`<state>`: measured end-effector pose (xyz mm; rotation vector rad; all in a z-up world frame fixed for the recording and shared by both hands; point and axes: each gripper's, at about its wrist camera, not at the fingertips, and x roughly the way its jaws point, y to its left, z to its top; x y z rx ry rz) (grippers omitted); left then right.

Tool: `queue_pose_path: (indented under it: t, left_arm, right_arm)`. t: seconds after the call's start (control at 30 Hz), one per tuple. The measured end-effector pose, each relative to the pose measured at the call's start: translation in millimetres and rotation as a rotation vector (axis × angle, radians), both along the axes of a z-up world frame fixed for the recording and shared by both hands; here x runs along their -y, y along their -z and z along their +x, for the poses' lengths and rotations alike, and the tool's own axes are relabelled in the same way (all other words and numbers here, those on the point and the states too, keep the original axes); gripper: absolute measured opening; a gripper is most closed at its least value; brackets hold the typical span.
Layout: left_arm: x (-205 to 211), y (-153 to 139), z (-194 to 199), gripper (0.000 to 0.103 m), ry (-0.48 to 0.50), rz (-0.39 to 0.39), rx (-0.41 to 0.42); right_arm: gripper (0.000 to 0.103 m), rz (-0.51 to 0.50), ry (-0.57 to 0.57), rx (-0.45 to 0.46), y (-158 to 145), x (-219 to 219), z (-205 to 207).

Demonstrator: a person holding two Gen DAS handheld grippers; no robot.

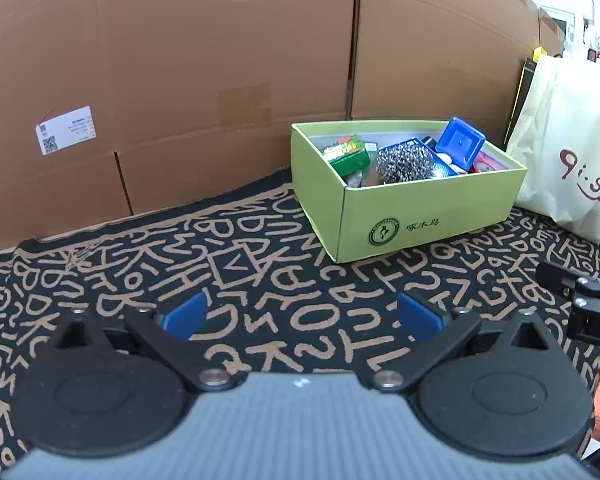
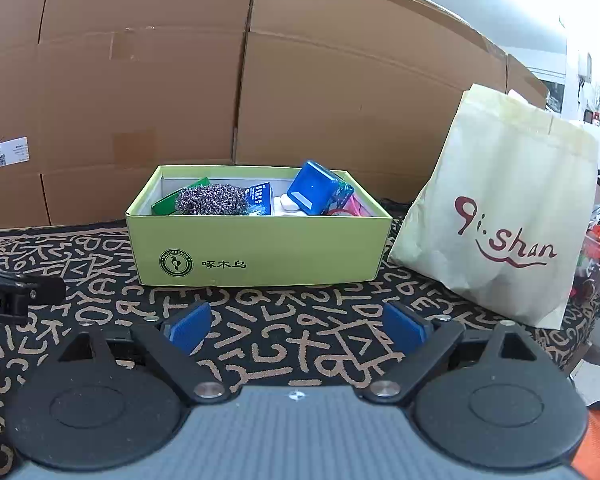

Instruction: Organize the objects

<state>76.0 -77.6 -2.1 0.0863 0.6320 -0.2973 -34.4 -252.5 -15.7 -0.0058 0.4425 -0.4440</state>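
Note:
A light green cardboard box (image 1: 420,208) (image 2: 260,248) stands on the patterned cloth ahead of both grippers. In it lie a steel wool scrubber (image 1: 404,164) (image 2: 212,200), a green packet (image 1: 346,154) (image 2: 168,202), a blue square container (image 1: 460,142) (image 2: 312,188), a blue packet (image 2: 260,198) and pink items (image 2: 354,206). My left gripper (image 1: 300,316) is open and empty, low over the cloth, short of the box. My right gripper (image 2: 296,326) is open and empty, just in front of the box.
A cream tote bag (image 2: 500,208) (image 1: 568,152) stands right of the box. Large brown cartons (image 1: 180,80) (image 2: 260,80) form a wall behind. The black cloth with tan letters (image 1: 260,280) (image 2: 300,344) covers the table. The right gripper's body (image 1: 588,300) shows at the left view's right edge.

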Motion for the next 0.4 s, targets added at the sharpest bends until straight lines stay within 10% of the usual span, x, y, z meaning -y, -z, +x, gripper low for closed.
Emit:
queue_pose_path:
  t: [0.4]
  left_arm:
    - [7.3, 9.9, 6.6, 0.103, 0.01, 0.017, -0.012]
  right_arm:
    - [0.095, 0.047, 0.012, 0.005, 7.0, 9.3, 6.5]
